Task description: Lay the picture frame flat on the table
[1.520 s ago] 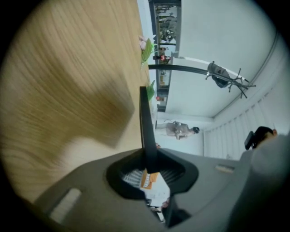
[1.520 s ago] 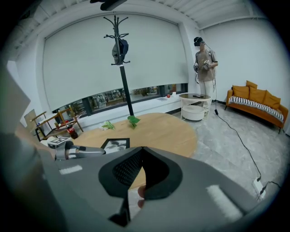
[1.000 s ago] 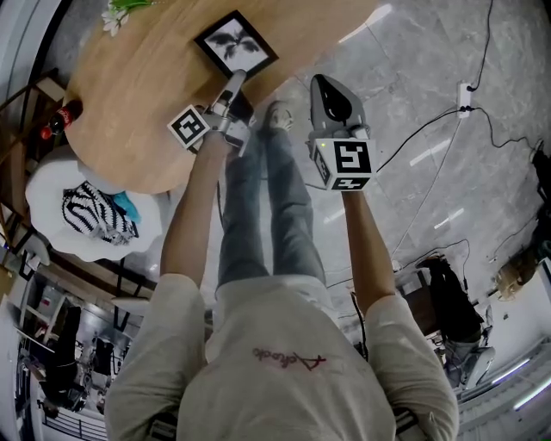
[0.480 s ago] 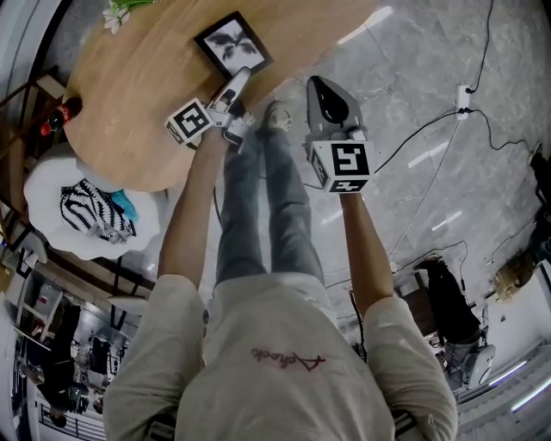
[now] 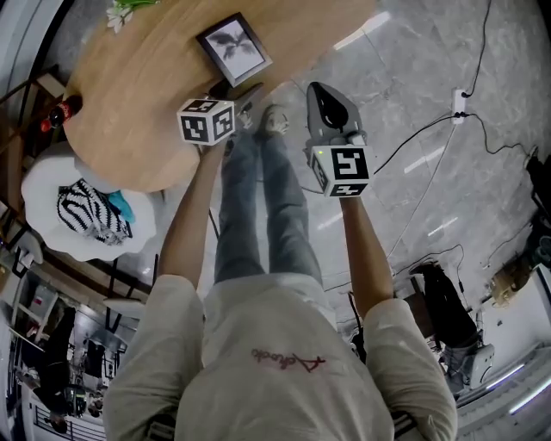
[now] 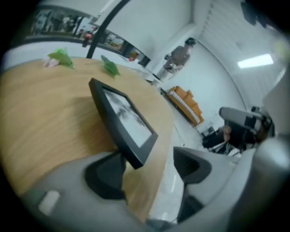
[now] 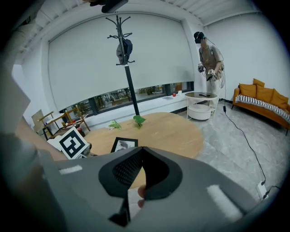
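Note:
The black picture frame [image 5: 234,47] with a grey leaf print lies flat on the round wooden table [image 5: 146,95], close to its near edge. My left gripper [image 5: 244,96] hovers at that edge just short of the frame. In the left gripper view its jaws are opening wide [image 6: 149,170]; the frame's [image 6: 122,120] near corner reaches over the left finger [image 6: 106,174], and neither pad presses on it. My right gripper [image 5: 325,96] hangs over the floor right of the table, shut with nothing in it [image 7: 141,152]. The frame [image 7: 123,144] shows beyond it.
Green leaves [image 5: 120,13] lie at the table's far side and a red bottle [image 5: 60,114] stands to its left. A white side table [image 5: 52,185] carries a striped cloth. Cables and a power strip [image 5: 459,103] cross the floor. A coat stand [image 7: 124,50], a person [image 7: 209,54] and an orange sofa [image 7: 265,97] stand behind.
My left gripper has let go of the frame's near corner, opened its jaws and drawn back to the table edge. The frame stays flat. The right gripper has barely moved.

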`<control>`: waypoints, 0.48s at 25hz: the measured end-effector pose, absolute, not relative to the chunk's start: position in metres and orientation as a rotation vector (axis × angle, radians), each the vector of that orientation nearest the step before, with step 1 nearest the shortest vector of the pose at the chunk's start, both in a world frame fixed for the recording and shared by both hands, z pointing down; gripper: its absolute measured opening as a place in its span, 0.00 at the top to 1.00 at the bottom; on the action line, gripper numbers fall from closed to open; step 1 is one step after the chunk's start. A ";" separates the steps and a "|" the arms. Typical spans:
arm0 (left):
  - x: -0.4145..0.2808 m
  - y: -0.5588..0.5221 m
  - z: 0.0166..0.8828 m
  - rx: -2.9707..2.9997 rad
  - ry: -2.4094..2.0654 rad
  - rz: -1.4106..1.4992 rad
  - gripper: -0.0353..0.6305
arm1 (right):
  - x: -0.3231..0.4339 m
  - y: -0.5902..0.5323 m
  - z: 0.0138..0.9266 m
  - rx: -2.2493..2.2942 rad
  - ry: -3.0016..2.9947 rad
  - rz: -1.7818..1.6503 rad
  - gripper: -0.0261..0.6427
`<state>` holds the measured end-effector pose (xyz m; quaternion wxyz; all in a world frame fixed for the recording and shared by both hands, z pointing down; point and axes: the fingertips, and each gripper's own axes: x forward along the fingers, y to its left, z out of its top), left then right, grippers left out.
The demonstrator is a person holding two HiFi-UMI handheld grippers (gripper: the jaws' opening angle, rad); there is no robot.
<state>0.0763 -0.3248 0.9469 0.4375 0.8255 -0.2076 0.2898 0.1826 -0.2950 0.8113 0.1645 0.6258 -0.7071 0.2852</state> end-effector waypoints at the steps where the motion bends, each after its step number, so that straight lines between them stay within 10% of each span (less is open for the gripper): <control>1: 0.076 -0.323 0.949 2.109 -0.504 0.799 0.46 | 0.181 -0.295 0.812 1.782 -2.017 0.813 0.95; 12: 0.067 -0.309 0.975 2.442 -0.353 1.333 0.48 | 0.177 -0.287 0.820 1.759 -2.012 0.816 0.95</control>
